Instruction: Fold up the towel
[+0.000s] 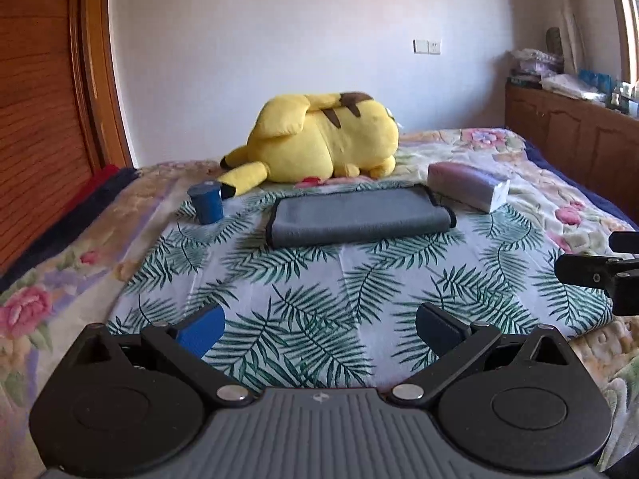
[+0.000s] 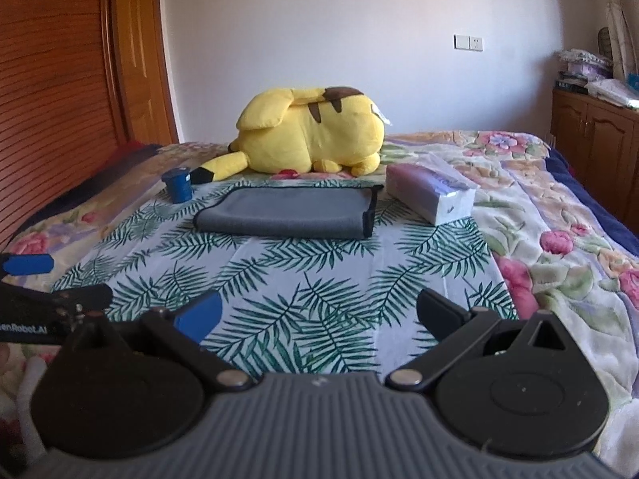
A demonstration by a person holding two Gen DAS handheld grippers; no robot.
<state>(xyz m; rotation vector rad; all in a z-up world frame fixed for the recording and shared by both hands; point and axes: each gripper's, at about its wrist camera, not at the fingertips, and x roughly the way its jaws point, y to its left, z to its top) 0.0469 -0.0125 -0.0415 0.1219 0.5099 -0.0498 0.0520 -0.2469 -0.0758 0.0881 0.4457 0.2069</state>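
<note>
Grippers both spread wide, nothing between the fingers. Left gripper (image 1: 319,329) hangs over the near part of the palm-leaf cloth (image 1: 339,287), blue pad (image 1: 201,329) on its left finger, dark pad on the other. Right gripper (image 2: 317,319) same pose, same cloth, just beside the left one: each shows up at the edge of the other's view, right one at the far right of the left wrist view, left one at the far left of the right wrist view.

Towel (image 1: 359,215) is grey with dark edging, lying flat on the far part of the leaf cloth, well apart from both grippers. Already doubled over: rounded fold faces the cameras, layered dark-trimmed edges visible at its right end (image 2: 369,209). Looks neat, no bunching visible.

Around it:
- Small blue cylinder (image 1: 207,201) upright, to the towel's left, apart from it.
- Wrapped tissue pack (image 1: 469,185), white and purplish, near the towel's right end; touching or not, cannot tell.
- Yellow plush toy (image 1: 323,139) lying on its side behind the towel, black-tipped ear pointing toward the cylinder.

Leaf cloth sits on a floral bedspread (image 2: 551,215). Slatted wood panel (image 1: 36,119) on the left, white wall with switch plates (image 1: 427,46) behind, wood cabinet (image 2: 595,131) with stacked stuff at far right.
</note>
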